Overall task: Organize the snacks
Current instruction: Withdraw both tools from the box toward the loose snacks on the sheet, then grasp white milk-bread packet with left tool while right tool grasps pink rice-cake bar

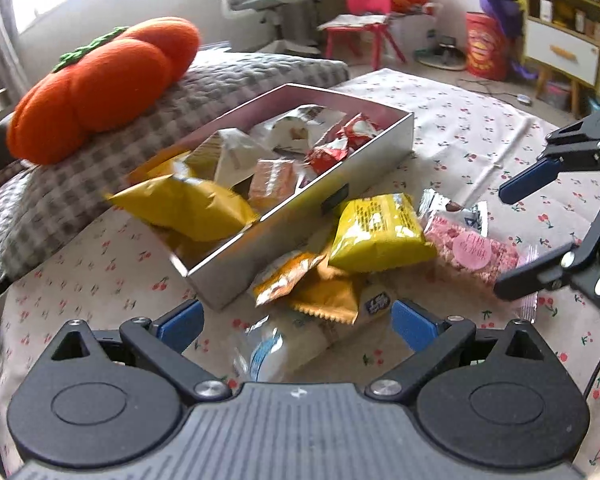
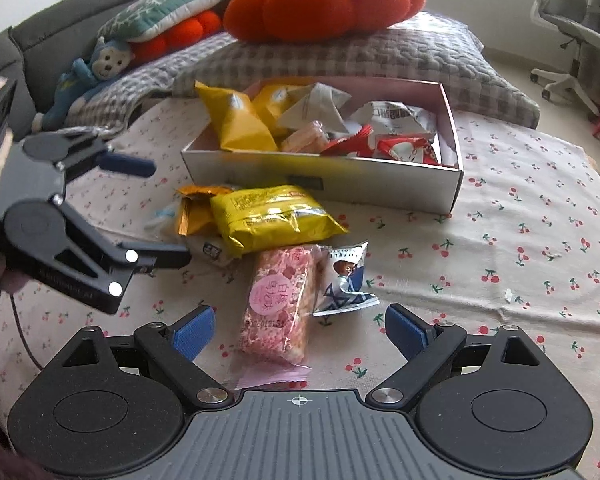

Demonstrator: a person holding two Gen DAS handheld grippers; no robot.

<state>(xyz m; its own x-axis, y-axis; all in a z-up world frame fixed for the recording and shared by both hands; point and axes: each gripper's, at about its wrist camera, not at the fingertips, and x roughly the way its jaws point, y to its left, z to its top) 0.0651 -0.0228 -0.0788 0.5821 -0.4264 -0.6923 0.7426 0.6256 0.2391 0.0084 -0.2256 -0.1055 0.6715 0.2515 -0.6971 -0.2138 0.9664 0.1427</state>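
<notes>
An open box point(image 1: 364, 168) point(image 2: 340, 184) holding several snack packets sits on the cherry-print cloth. In front of it lie loose snacks: a yellow packet point(image 1: 380, 232) point(image 2: 276, 216), an orange packet point(image 1: 296, 280) point(image 2: 196, 210), a pink rice bar point(image 1: 476, 252) point(image 2: 278, 300), a blue-white wrapper point(image 2: 346, 276) and a clear-wrapped white snack point(image 1: 292, 344). My left gripper point(image 1: 298, 320) point(image 2: 168, 216) is open and empty just above the white snack. My right gripper point(image 2: 300, 328) point(image 1: 508, 240) is open and empty, its fingers on either side of the pink bar's near end.
An orange pumpkin cushion point(image 1: 100, 84) point(image 2: 324, 0) lies on a grey checked pillow point(image 1: 100, 168) point(image 2: 360, 56) behind the box. A blue plush toy point(image 2: 88, 76) is at the left. An office chair point(image 1: 276, 4) and a pink stool point(image 1: 368, 20) stand on the floor beyond.
</notes>
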